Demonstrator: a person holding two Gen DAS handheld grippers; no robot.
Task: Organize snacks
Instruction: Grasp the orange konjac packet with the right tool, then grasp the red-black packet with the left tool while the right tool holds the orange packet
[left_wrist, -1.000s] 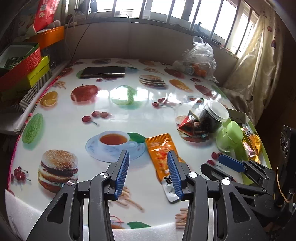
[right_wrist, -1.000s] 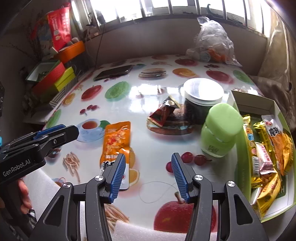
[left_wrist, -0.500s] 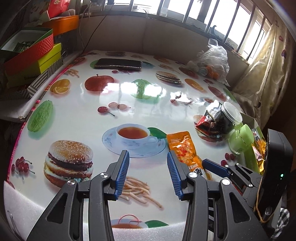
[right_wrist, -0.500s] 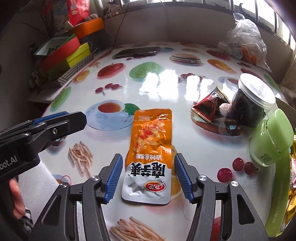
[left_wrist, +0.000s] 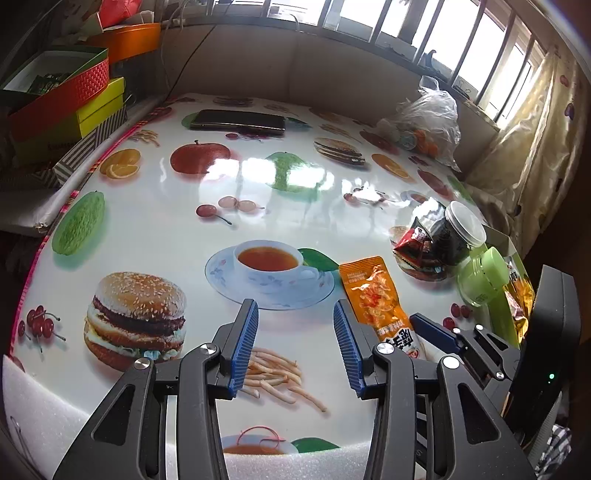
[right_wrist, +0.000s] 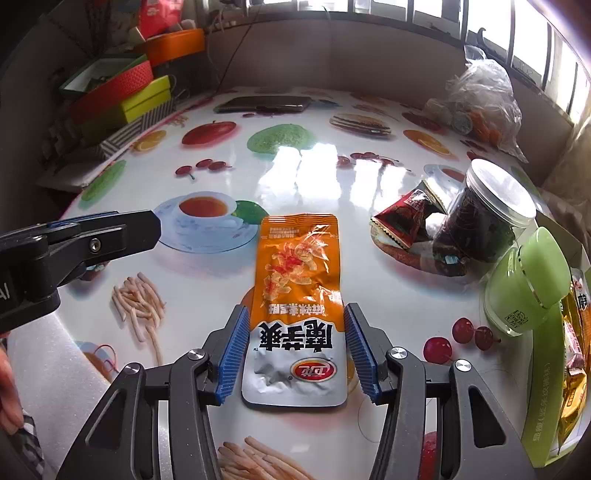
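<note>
The table (right_wrist: 207, 280), covered in a glossy cloth printed with fruit, burgers and a teacup, is taking up most of both views and is serving as the landmark here. At its far edge a clear plastic bag (right_wrist: 484, 99) of goods is slumping toward the right corner, and a dark phone (right_wrist: 266, 104) is lying flat toward the left. Beyond the table's left edge, stacked red, yellow-green and striped boxes (right_wrist: 122, 96) are sitting on a lower surface. Hanging over the table's right edge, a green tray (right_wrist: 545, 387) is holding several yellow and red snack packets. On the table just beside that tray, a pale green jar (right_wrist: 524, 284) is standing with a dark-filled clear jar (right_wrist: 484, 218) behind it, and a red triangular packet (right_wrist: 402, 221) is leaning against the clear jar.

Near the table's front edge, the orange snack pouch (right_wrist: 295, 310) is lying flat, its silver end toward the camera. The right gripper (right_wrist: 295, 350) is straddling this pouch's lower half; its jaws have just been closing, with the pouch between them. The blue pads (right_wrist: 232, 350) are sitting right at the pouch's side edges, and the foil is puckering slightly, yet a firm grasp cannot be confirmed.

The left gripper (left_wrist: 295, 347) is hovering over the table's printed fries, left of the pouch, its fingers partly spread and gripping nothing.
</note>
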